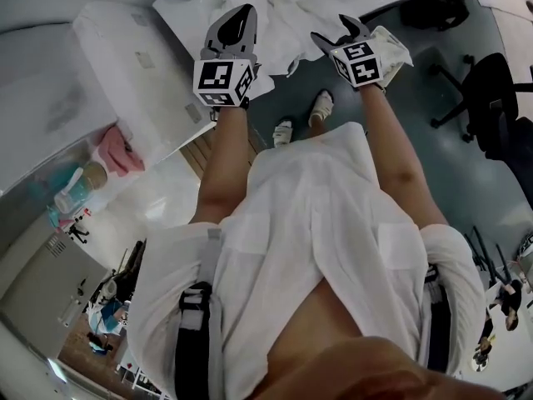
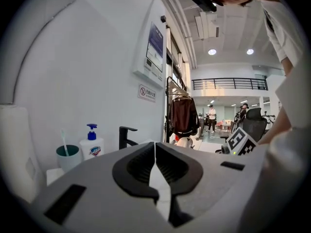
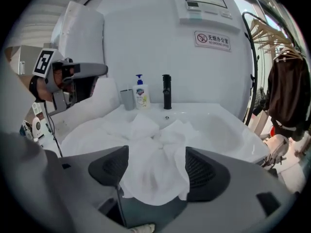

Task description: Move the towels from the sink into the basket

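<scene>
White sink (image 3: 233,130): towels (image 3: 146,135) heaped inside, one draped over front edge.
Right gripper (image 3: 156,155): jaws wide around that towel.
Left gripper (image 2: 155,145): closed, empty.

wear: white short-sleeved shirt (image 1: 316,223), white shoes (image 1: 321,107) | left gripper (image 1: 241,11), right gripper (image 1: 340,30): grey, black pads (image 3: 109,168), black-white marker cubes (image 1: 223,82)
</scene>
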Action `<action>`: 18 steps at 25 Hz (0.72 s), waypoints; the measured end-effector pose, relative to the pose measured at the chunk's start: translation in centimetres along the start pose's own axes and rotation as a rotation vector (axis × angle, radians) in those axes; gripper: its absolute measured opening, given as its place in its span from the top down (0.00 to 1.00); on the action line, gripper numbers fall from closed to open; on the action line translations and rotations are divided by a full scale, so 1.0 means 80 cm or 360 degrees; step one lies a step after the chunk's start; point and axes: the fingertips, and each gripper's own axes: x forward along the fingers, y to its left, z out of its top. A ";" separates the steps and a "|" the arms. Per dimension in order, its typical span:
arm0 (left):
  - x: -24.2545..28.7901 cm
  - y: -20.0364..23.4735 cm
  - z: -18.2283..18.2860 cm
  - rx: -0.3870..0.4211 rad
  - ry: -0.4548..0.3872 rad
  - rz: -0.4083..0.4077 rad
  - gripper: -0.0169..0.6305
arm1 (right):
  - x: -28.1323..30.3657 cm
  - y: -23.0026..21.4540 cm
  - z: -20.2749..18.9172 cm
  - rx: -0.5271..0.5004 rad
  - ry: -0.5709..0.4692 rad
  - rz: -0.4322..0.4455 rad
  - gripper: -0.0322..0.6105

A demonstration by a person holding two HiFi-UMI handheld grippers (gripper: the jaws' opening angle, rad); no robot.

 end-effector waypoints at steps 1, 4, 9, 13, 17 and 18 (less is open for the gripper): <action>0.002 0.000 -0.003 -0.0002 0.0010 0.0005 0.95 | 0.006 -0.001 -0.005 -0.0002 0.0032 0.0012 0.40; 0.007 0.000 -0.010 -0.0003 0.0040 0.0019 0.95 | 0.025 0.000 -0.019 -0.0002 0.0128 0.0050 0.40; 0.015 -0.002 -0.019 -0.0009 0.0072 0.0030 0.95 | 0.047 0.000 -0.035 -0.0050 0.0253 0.0064 0.40; 0.022 -0.002 -0.021 -0.0013 0.0085 0.0044 0.95 | 0.052 0.000 -0.037 -0.0084 0.0285 0.0065 0.41; 0.029 -0.006 -0.022 -0.0004 0.0102 0.0044 0.95 | 0.056 0.013 -0.036 -0.0083 0.0260 0.0126 0.59; 0.030 -0.008 -0.022 -0.0002 0.0105 0.0044 0.95 | 0.056 0.017 -0.036 -0.0072 0.0258 0.0132 0.63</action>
